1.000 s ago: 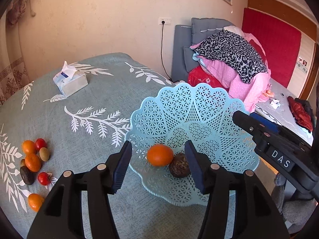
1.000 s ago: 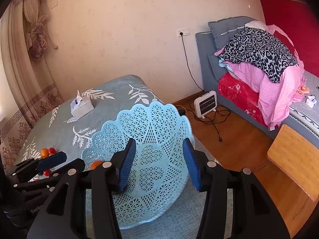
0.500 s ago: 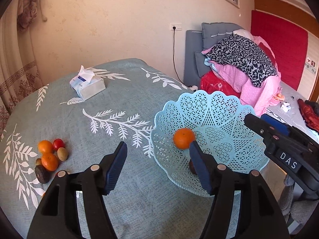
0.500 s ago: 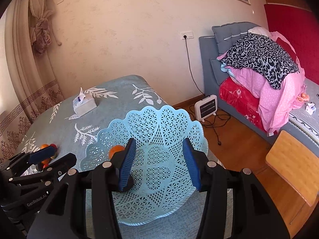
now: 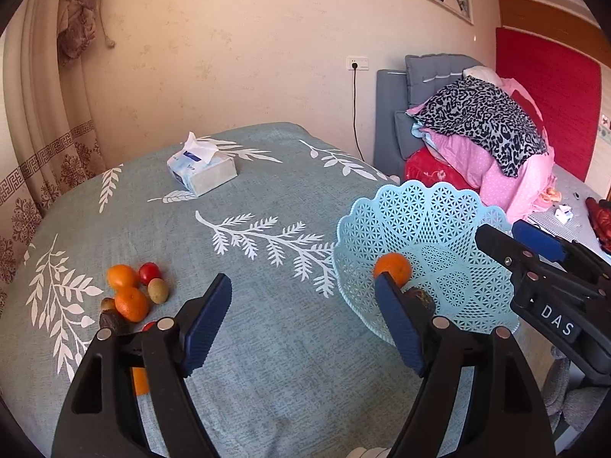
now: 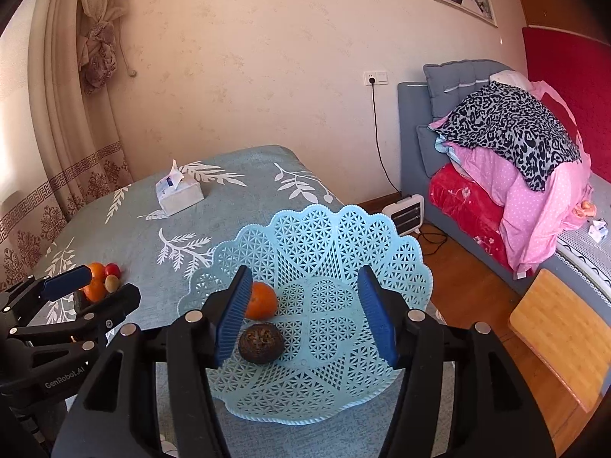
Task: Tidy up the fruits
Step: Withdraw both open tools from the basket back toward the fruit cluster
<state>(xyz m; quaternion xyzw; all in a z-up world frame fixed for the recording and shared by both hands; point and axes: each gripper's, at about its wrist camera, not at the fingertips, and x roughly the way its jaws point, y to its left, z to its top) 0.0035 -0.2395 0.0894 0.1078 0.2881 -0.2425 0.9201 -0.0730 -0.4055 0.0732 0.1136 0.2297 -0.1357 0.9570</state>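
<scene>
Both grippers have backed off from the basket since the earlier frames, and both sets of jaws have just been opening. Left gripper (image 5: pixel 303 320): jaws wide, nothing between them, only bare tablecloth under the gap. Right gripper (image 6: pixel 307 315): jaws moderately apart, empty, hanging above the basket floor; pads press on nothing.

Light blue lattice basket (image 6: pixel 343 236) sits at the table's right edge, part of its rim overhanging. Inside it: one orange (image 6: pixel 261 300) and one dark, rough-skinned round fruit (image 6: pixel 261 342), kind unclear, just beside each other near the basket's left wall.

Left to do: a cluster near the table's left edge, well apart from the basket. Counted there: two oranges (image 5: pixel 126 290), a red tomato-like fruit (image 5: pixel 149 273), a kiwi (image 5: pixel 157 291), a dark fruit (image 5: pixel 110 320); more red and orange partly hidden behind the left gripper's finger.

Tissue box (image 5: pixel 201 170) toward the far side of the table (image 5: pixel 290 362), not involved.

Judgement: early stage, two fruits placed, most of the pile untouched. Left gripper looks best placed for the next pick.
</scene>
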